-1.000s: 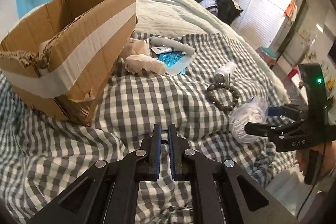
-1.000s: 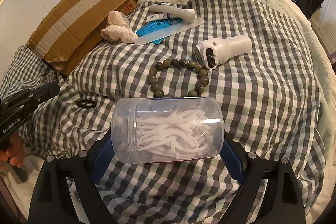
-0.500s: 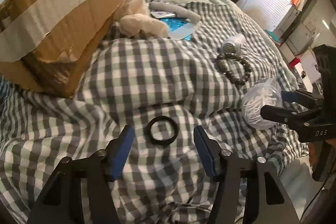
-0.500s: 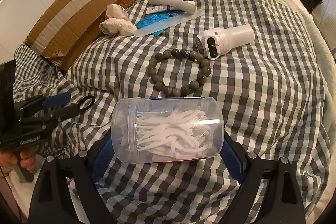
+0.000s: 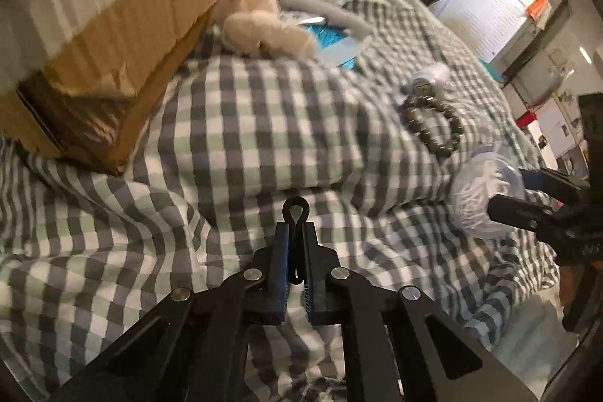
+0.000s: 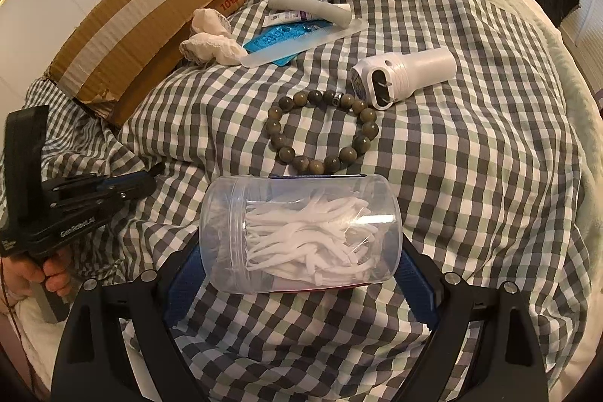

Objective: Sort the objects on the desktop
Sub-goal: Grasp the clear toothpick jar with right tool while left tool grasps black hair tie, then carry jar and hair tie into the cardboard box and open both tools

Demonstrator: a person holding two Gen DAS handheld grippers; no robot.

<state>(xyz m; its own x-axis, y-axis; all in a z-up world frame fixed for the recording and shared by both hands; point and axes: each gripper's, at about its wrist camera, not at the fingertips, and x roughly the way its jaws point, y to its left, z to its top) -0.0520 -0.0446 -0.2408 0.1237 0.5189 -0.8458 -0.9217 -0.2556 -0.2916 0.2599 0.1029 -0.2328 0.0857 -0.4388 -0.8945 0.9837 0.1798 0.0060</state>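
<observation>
The black hair tie (image 5: pixel 296 213) is pinched flat between the left gripper (image 5: pixel 296 232), its loop poking out past the tips; those jaws are squeezed almost together on it, low over the checked bedspread (image 5: pixel 264 123). Over to the right gripper (image 6: pixel 301 274): its jaws stand wide, clamped on either end of the clear jar of floss picks (image 6: pixel 301 232), which lies sideways between the blue pads, just above the bedspread.

So two items are in hand, and neither has gone anywhere yet. The cardboard box (image 6: pixel 143 40) sits at the bedspread's far left corner, taped along its side; its inside is hidden from both cameras, so what already lies in it I cannot tell.

Plenty left out on the bed. Just beyond the jar lies the beaded bracelet (image 6: pixel 320 134), with the white plug-in device (image 6: pixel 403 74) touching its far edge. Nearer the box sit the crumpled white cloth bundles (image 6: pixel 211 44), the blue packet (image 6: pixel 282 38) under a clear strip, a small tube (image 6: pixel 286 17) and a grey curved handle (image 6: pixel 309 8).

My read: early days, with two picks secured and most of the sorting ahead.
</observation>
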